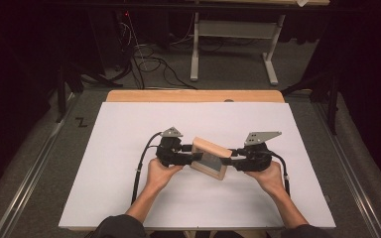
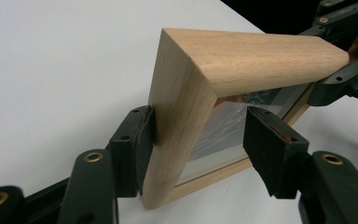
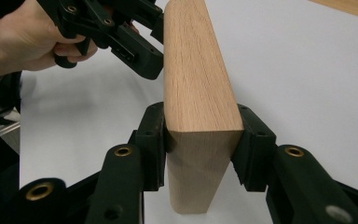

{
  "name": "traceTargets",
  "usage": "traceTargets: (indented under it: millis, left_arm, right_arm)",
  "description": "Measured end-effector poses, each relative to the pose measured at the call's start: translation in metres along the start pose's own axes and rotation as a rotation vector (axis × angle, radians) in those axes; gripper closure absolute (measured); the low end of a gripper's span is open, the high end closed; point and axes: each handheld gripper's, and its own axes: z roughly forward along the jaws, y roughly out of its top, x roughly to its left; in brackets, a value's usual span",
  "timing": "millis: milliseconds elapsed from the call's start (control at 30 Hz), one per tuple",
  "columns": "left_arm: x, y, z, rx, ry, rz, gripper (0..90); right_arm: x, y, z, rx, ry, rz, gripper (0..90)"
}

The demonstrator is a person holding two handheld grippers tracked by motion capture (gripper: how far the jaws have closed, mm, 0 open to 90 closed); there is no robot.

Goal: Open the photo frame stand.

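Here, glass pane [image 2: 223,135] — inside wooden frame [image 2: 242,60].

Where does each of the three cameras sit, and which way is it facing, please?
High view: above the person's side of the table, looking forward and down; forearms, hands, left gripper and right gripper show.
Left gripper view: rides on that gripper, looking along its jaws at the wooden frame.
Right gripper view: rides on that gripper, looking along the frame's edge; a hand shows.
All three share the frame.
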Motion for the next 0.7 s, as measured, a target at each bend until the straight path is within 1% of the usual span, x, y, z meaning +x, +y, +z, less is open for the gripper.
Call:
traceTargets:
  millis: [33, 67, 100, 133, 200, 233, 267, 333, 400, 533, 600, 667, 700]
  left_arm:
    - [0.001, 0.000, 0.001, -0.002, -0.002, -0.004, 42.9]
    - [0.003, 0.000, 0.002, -0.007, -0.010, -0.020, 43.3]
    - [0.003, 0.000, 0.002, -0.007, -0.010, -0.020, 43.7]
    - [0.004, 0.000, 0.003, -0.007, -0.011, -0.025, 43.7]
    - [0.005, -0.001, 0.005, 0.001, -0.002, -0.021, 45.5]
    - [0.005, -0.001, 0.005, 0.001, -0.002, -0.021, 46.0]
    - [0.006, -0.001, 0.005, -0.001, -0.001, -0.029, 46.5]
    - [0.006, -0.001, 0.006, 0.001, 0.001, -0.030, 47.1]
    - [0.007, -0.001, 0.006, 0.008, 0.002, -0.037, 49.1]
    - [0.007, -0.001, 0.007, 0.020, 0.012, -0.044, 51.4]
    - [0.008, -0.002, 0.007, 0.024, 0.021, -0.044, 52.9]
    - [0.008, -0.002, 0.007, 0.027, 0.026, -0.050, 56.2]
    - [0.008, -0.002, 0.007, 0.030, 0.030, -0.051, 56.2]
  right_arm:
    - [-0.001, 0.000, 0.000, -0.001, 0.003, 0.007, 60.6]
    - [-0.002, 0.000, 0.000, -0.003, 0.005, 0.022, 60.6]
    - [-0.002, 0.000, 0.000, -0.003, 0.005, 0.022, 60.6]
    - [-0.004, -0.001, 0.000, -0.005, 0.007, 0.029, 60.6]
    - [-0.008, -0.001, 0.000, -0.012, 0.017, 0.047, 60.5]
    - [-0.008, -0.001, 0.000, -0.012, 0.017, 0.047, 60.5]
    - [-0.010, -0.002, 0.000, -0.015, 0.022, 0.062, 60.4]
    - [-0.011, -0.002, 0.001, -0.019, 0.024, 0.064, 60.3]
    - [-0.014, -0.003, 0.001, -0.023, 0.026, 0.088, 60.1]
    - [-0.016, -0.003, 0.001, -0.025, 0.025, 0.101, 59.7]
    - [-0.017, -0.003, 0.001, -0.026, 0.020, 0.110, 59.4]
    - [-0.018, -0.003, 0.002, -0.024, 0.009, 0.117, 58.7]
    - [-0.018, -0.003, 0.002, -0.024, 0.009, 0.117, 58.7]
